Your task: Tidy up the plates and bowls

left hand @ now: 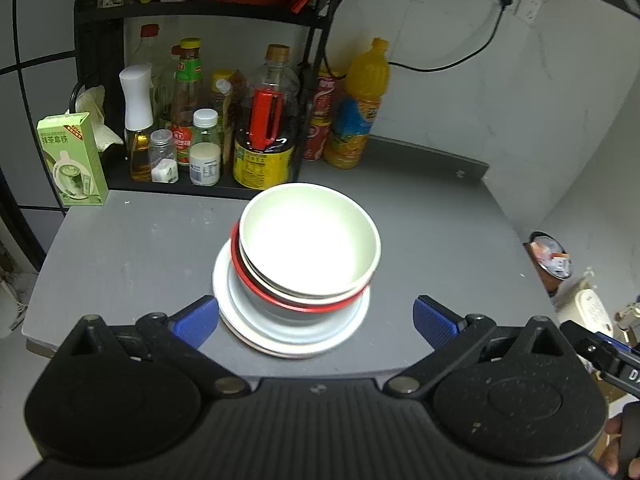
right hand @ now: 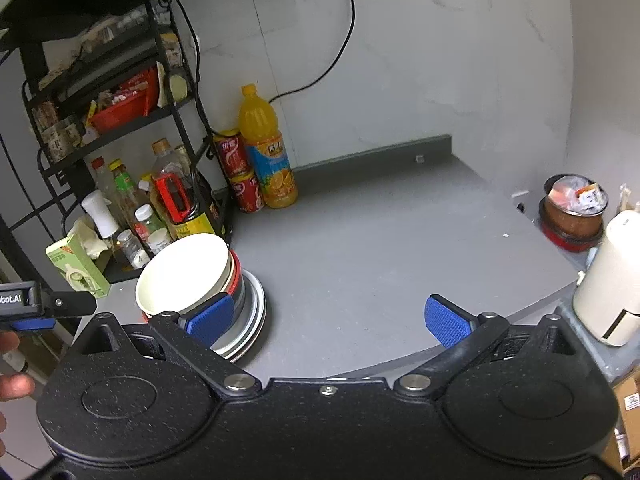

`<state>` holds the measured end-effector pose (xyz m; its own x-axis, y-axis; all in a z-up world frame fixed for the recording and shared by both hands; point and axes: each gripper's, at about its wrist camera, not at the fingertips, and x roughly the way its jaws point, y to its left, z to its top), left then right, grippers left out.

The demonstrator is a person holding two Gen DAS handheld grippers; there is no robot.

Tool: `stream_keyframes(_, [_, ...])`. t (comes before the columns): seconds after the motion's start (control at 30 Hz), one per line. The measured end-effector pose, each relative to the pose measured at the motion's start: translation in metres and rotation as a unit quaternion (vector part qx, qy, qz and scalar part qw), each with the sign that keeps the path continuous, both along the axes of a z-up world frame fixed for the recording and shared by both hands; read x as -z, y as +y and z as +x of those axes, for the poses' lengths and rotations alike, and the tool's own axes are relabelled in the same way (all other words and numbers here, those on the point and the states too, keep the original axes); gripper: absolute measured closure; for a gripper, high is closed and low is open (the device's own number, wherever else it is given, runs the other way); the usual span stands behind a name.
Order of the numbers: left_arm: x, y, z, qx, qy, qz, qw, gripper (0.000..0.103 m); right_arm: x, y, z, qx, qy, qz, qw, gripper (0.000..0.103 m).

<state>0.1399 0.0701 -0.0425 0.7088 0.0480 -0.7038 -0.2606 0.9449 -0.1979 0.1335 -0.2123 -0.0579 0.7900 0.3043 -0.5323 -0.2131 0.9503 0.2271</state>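
Both jaws wide, empty: left gripper (left hand: 316, 322), right gripper (right hand: 330, 320); bowl stack (left hand: 308, 252) leans toward 10 o'clock on plates (left hand: 292, 336), nudge risks toppling

Bowls (left hand: 310, 252) nested on plates (left hand: 292, 336), mid tabletop (left hand: 120, 264). Rack (left hand: 200, 12) with bottles (left hand: 192, 120) behind; juice bottle (left hand: 358, 108), 2 cans (left hand: 322, 120) right of rack; carton (left hand: 72, 160) left.
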Motion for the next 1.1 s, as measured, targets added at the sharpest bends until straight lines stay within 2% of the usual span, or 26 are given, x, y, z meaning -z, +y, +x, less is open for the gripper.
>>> stream_keyframes(0.2, [-0.014,-0.011,-0.03,0.016,-0.021,0.006,0.9996,0.001,-0.007,-0.005,-0.031,0.009,-0.018,0.007,1.0,0.0])
stream_keyframes(0.47, [-0.02,-0.029,-0.061,0.036,-0.024,0.017,0.9989,0.001,-0.01,-0.007,-0.064,0.014,-0.029,0.007,0.999,0.0])
stream_keyframes(1.1, [-0.025,-0.043,-0.119,0.042,-0.03,0.03,0.9982,0.001,-0.013,-0.013,-0.112,0.018,-0.04,-0.003,0.999,0.0])
